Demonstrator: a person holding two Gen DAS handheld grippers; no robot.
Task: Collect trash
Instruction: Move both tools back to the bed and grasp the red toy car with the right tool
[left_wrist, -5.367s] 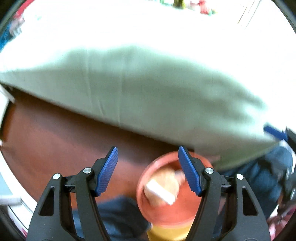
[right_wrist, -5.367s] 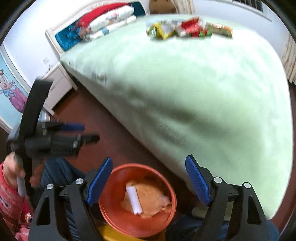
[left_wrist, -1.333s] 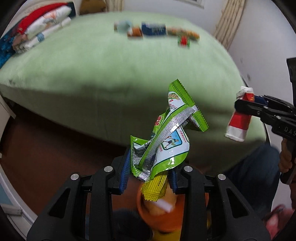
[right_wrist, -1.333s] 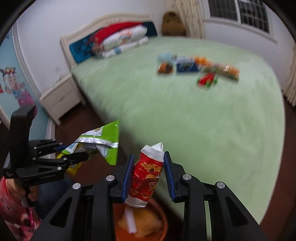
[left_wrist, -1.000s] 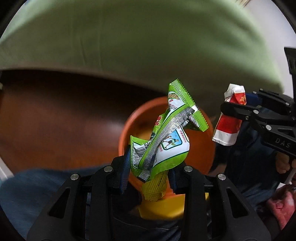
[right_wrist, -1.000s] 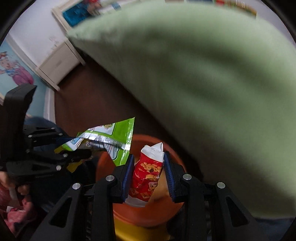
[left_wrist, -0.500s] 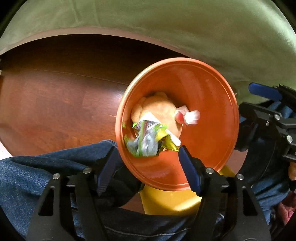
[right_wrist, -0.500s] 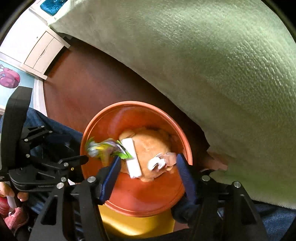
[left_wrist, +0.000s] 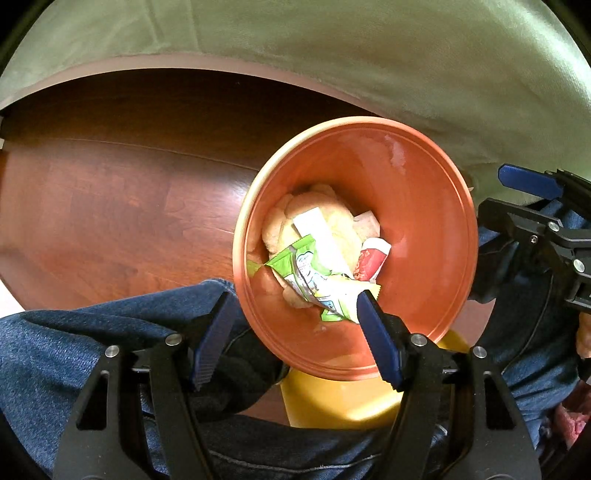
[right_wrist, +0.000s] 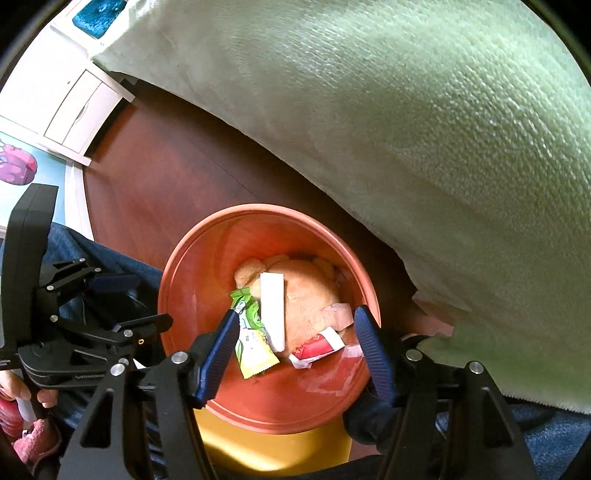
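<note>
An orange bin (left_wrist: 424, 155) (right_wrist: 207, 229) stands on the floor right under both grippers. Inside it lie a green and yellow snack wrapper (left_wrist: 306, 269) (right_wrist: 251, 314), a red and white wrapper (left_wrist: 371, 258) (right_wrist: 317, 347), a white strip (left_wrist: 321, 232) (right_wrist: 272, 310) and tan crumpled paper (left_wrist: 343, 221). My left gripper (left_wrist: 291, 299) points straight down over the bin's near rim, open, nothing between its pads. My right gripper (right_wrist: 295, 312) hangs over the bin, also open and empty. Each gripper shows at the edge of the other's view: the right gripper (left_wrist: 517, 197) and the left gripper (right_wrist: 136, 301).
The bin sits on a yellow base (left_wrist: 343, 398) between a person's jeans-clad legs (left_wrist: 92, 332). A green bed cover (left_wrist: 369, 55) (right_wrist: 406, 110) hangs close behind it. Dark wooden floor (left_wrist: 110, 203) spreads to the left, with a white nightstand (right_wrist: 81, 107) beyond.
Both grippers came down over the bin and opened. The green wrapper dropped from the left gripper and the red and white wrapper from the right; both now lie in the bin.
</note>
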